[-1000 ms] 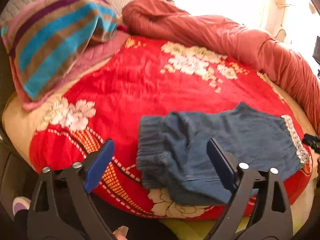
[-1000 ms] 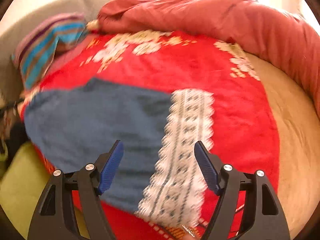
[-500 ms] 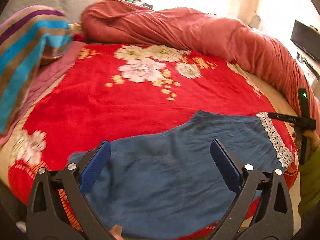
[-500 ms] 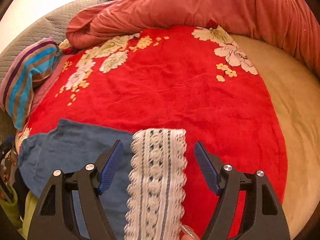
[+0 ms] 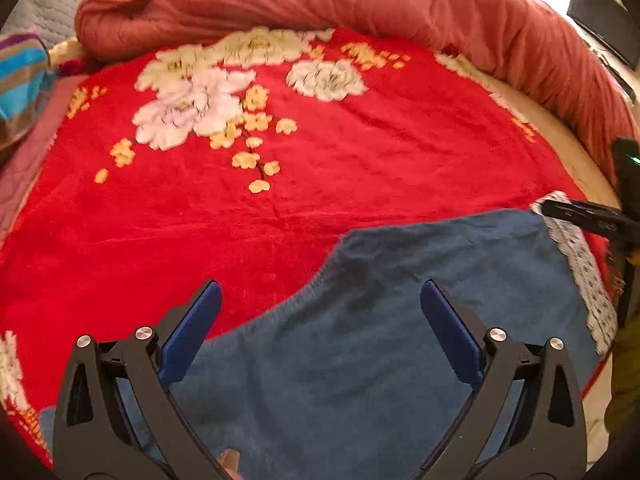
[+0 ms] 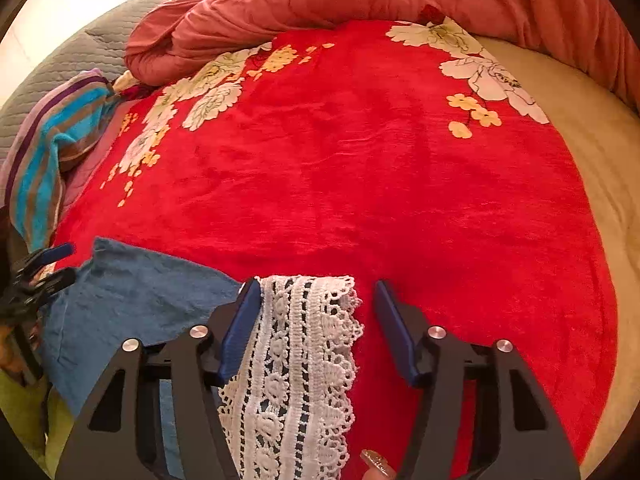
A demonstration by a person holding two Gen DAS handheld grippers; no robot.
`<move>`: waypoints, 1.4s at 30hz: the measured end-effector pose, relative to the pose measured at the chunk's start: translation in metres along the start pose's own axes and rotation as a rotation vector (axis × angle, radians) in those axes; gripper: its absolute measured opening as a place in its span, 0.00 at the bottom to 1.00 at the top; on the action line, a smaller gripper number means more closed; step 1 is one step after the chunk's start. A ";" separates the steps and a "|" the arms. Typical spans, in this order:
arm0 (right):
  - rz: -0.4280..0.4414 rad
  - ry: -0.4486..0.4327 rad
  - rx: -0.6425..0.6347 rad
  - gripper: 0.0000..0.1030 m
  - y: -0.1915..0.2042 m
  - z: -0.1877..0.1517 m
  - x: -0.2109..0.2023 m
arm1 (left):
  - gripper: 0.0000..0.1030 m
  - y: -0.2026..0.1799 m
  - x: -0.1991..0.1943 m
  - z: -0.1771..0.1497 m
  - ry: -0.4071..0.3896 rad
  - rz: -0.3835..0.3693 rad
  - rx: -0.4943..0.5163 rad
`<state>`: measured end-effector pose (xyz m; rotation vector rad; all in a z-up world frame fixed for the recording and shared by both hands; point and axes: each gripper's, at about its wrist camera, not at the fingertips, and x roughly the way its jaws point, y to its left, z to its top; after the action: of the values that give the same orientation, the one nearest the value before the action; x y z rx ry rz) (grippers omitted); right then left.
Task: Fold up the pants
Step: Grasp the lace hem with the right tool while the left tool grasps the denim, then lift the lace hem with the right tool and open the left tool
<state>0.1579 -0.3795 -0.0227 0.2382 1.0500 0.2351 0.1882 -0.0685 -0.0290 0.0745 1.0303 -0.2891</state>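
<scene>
My right claw (image 6: 312, 320) is spread apart, and the lace hem (image 6: 296, 360) of the pants (image 6: 136, 300) lies between its fingers, the left finger (image 6: 240, 324) touching the lace edge. My left claw (image 5: 320, 320) is also apart, over the other end of the pants, which I think is the waist, though the cloth there is blurred. The pants lie flat on the red blanket (image 6: 360, 180), at its near edge.

To do this step well, I should bring each claw down to the far corner of its end, pinch both layers fully, then lift both ends together and level, so the fold stays straight. If I catch the blanket pile too, it will drag.
</scene>
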 end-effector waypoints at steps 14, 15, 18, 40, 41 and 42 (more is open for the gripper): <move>0.115 -0.095 -0.060 0.21 0.015 0.004 -0.028 | 0.05 -0.009 0.005 0.000 -0.036 -0.165 -0.069; 0.105 -0.123 -0.078 0.20 0.018 0.009 -0.037 | 0.05 -0.010 0.002 0.003 -0.048 -0.158 -0.065; 0.072 -0.166 -0.126 0.20 0.023 0.024 -0.047 | 0.03 -0.013 -0.003 0.013 -0.067 -0.134 -0.061; -0.245 -0.169 -0.178 0.58 0.018 0.001 -0.037 | 0.63 0.017 -0.024 -0.005 -0.146 0.001 -0.127; -0.243 -0.181 -0.182 0.63 0.021 -0.005 -0.045 | 0.72 0.018 -0.034 -0.010 -0.165 0.006 -0.126; -0.242 -0.192 -0.187 0.66 0.023 -0.012 -0.052 | 0.76 0.019 -0.041 -0.013 -0.174 0.008 -0.127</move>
<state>0.1209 -0.3723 0.0219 -0.0357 0.8510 0.0888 0.1626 -0.0389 -0.0023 -0.0601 0.8728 -0.2182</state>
